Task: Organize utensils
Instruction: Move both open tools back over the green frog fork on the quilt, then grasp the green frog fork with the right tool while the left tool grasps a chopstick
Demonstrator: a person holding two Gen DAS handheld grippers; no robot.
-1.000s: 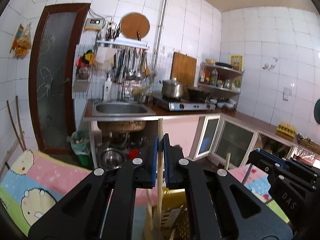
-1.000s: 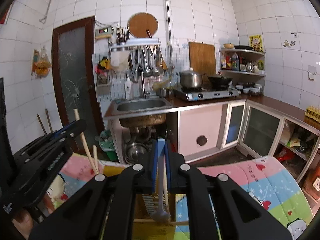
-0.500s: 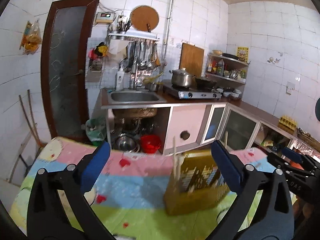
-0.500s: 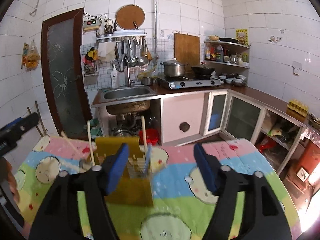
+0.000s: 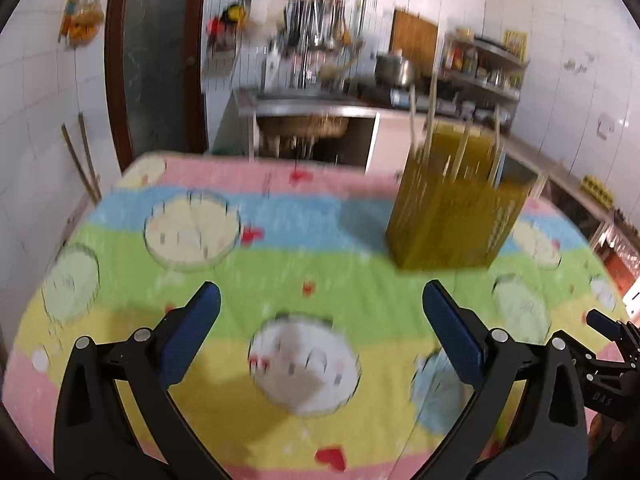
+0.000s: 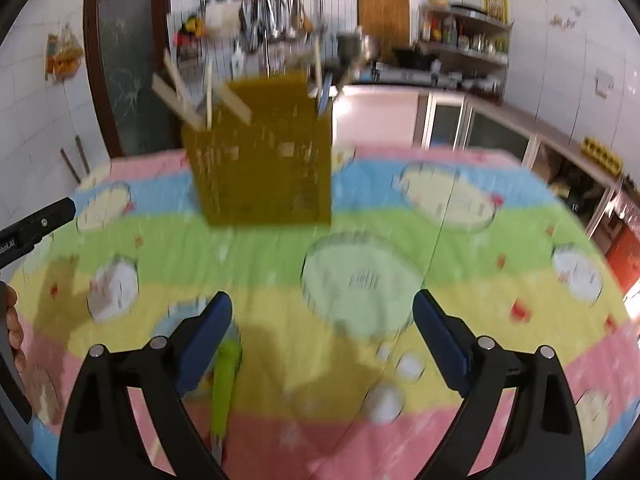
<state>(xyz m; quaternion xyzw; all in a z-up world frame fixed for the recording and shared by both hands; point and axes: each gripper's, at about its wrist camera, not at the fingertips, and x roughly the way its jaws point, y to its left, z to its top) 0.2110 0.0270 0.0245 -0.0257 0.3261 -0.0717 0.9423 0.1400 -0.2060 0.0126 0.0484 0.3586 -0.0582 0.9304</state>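
Note:
A yellow perforated utensil holder [image 5: 456, 200] stands upright on the patterned tablecloth [image 5: 280, 264], with wooden sticks and utensil handles poking out of its top; it also shows in the right wrist view [image 6: 264, 152]. My left gripper [image 5: 320, 332] is open and empty, low over the cloth, in front and left of the holder. My right gripper [image 6: 320, 340] is open and empty, in front of the holder. A green-handled utensil [image 6: 225, 384] lies on the cloth beside the right gripper's left finger. Both views are motion-blurred.
The table edges fall away at left and right. Behind the table are a dark door [image 5: 156, 60], a sink counter [image 5: 304, 100] with hanging utensils, and cabinets [image 6: 460, 120] along the right wall. The other gripper's tip [image 6: 36, 224] shows at the left.
Both grippers opened and let go of the utensils, which now stand in the holder. Both then drew back and dropped lower, tilting down toward the tablecloth.

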